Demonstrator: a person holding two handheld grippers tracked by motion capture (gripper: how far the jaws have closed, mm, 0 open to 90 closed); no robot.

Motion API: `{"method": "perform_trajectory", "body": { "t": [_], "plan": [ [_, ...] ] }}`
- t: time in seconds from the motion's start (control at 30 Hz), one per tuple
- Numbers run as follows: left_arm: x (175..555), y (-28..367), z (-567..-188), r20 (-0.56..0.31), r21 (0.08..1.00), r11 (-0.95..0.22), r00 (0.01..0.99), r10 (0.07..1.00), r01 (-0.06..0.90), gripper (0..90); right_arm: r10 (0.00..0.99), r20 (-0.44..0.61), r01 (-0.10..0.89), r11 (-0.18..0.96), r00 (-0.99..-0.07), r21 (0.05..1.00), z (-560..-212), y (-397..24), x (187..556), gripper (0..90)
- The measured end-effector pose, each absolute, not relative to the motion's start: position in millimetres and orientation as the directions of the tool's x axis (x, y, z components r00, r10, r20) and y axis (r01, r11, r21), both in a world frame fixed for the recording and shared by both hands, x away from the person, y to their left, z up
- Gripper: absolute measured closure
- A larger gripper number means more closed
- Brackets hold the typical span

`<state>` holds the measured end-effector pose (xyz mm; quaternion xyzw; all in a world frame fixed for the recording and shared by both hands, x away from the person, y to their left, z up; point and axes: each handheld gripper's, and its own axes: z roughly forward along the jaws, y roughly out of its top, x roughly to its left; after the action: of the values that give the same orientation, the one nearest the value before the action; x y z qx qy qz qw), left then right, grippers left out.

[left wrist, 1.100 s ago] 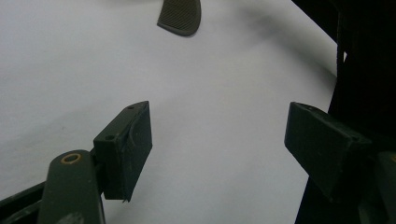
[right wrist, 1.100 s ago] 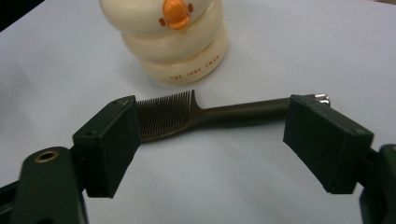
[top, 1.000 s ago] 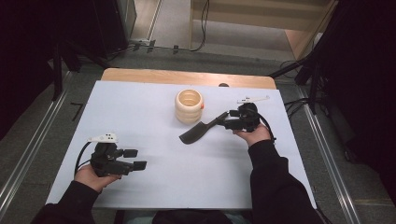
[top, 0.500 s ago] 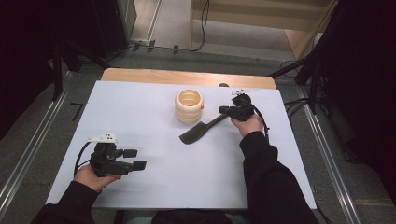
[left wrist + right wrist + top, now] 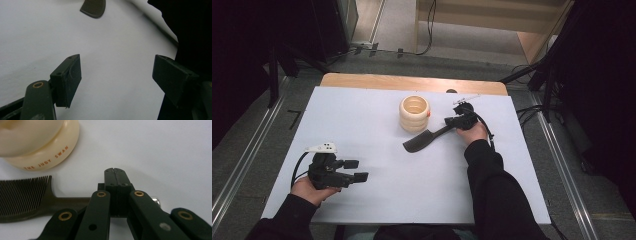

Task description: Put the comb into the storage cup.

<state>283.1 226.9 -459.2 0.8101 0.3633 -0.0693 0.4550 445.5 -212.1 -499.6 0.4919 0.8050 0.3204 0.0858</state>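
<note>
- Black comb (image 5: 421, 141) lies flat on the white table (image 5: 362, 115), toothed head toward the near-left, thin handle running up to the right.
- In the right gripper view the comb (image 5: 27, 195) shows fine teeth at left; its handle passes under the pressed-together jaws, and a small metal tip shows on the far side.
- Right gripper (image 5: 452, 121) sits at the handle end, jaws closed on the comb handle; the person's right hand (image 5: 473, 131) is behind it, dark sleeve trailing to the near edge.
- Cream ribbed cup (image 5: 415, 113) stands upright just beside the comb head, on its far side. Orange lettering on its base in the right gripper view (image 5: 42, 147).
- Left gripper (image 5: 357, 170) is well apart, near the table's near-left corner, held in the left hand (image 5: 309, 187), jaws spread and empty.
- Left gripper view: both pads wide apart over bare table, comb head (image 5: 93, 7) at the top edge.
</note>
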Motion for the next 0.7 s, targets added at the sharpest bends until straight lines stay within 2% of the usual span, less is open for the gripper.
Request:
{"method": "perform_trajectory", "body": {
  "t": [0.5, 0.7],
  "plan": [
    [283, 226, -459, -0.438, 0.687, -0.326, 0.728, 0.527, 0.650, 23.9, 0.779, 0.185, 0.734, 0.442, -0.599, 0.516, -495, -208, 429, 87.8],
    [283, 226, -459, -0.435, 0.686, -0.331, 0.731, 0.526, 0.647, 23.9, 0.765, 0.209, 0.735, 0.443, -0.608, 0.514, -499, -208, 418, 87.9]
  ]
}}
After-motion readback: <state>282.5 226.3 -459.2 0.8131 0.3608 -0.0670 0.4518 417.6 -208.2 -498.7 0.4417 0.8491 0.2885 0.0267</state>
